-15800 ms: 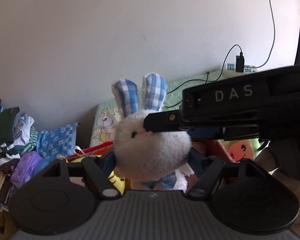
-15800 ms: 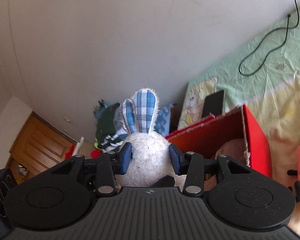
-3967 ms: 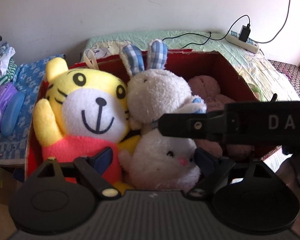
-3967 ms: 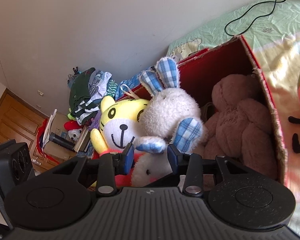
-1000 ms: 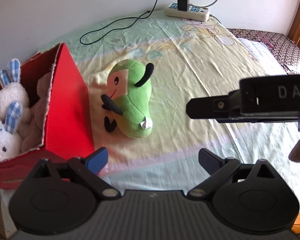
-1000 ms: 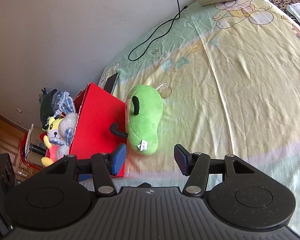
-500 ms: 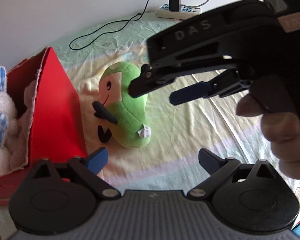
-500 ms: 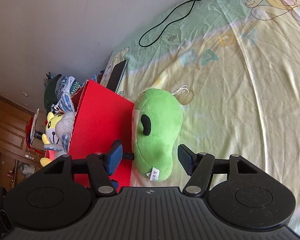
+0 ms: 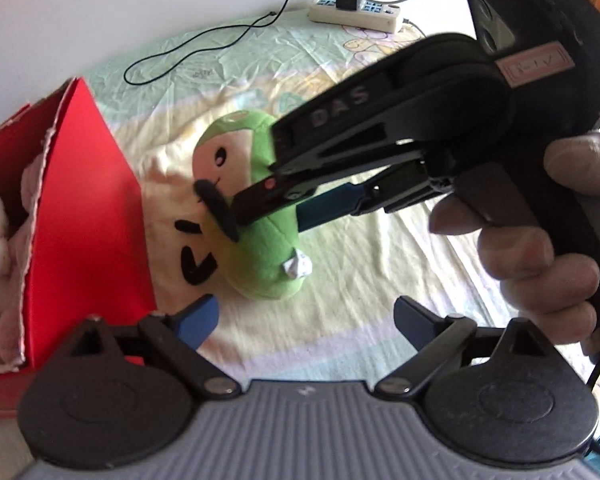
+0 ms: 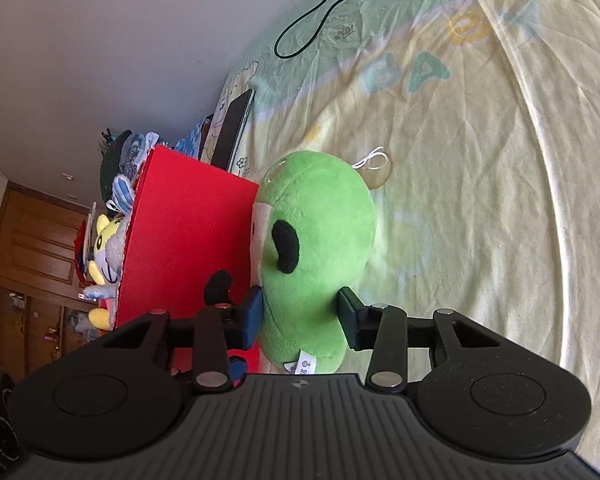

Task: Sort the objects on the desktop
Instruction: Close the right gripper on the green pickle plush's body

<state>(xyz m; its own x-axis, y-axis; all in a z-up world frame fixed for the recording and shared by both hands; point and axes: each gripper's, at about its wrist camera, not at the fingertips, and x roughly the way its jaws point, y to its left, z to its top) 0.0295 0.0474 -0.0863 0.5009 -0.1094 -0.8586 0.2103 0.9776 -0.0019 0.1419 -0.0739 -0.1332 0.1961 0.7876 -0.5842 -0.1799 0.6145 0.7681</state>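
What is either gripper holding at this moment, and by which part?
The right gripper has its fingers on either side of the green plush toy, around its lower body; a firm clamp cannot be confirmed. The left gripper is open, holding nothing.

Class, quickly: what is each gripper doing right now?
Left gripper: open, empty.
Right gripper: open around the green plush toy, fingers at its sides, grip not confirmed.

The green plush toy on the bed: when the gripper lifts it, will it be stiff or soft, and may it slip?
The green plush toy looks stuffed, so it will probably squash between the right gripper fingers. Its fuzzy fabric likely resists slipping. It probably weighs little.
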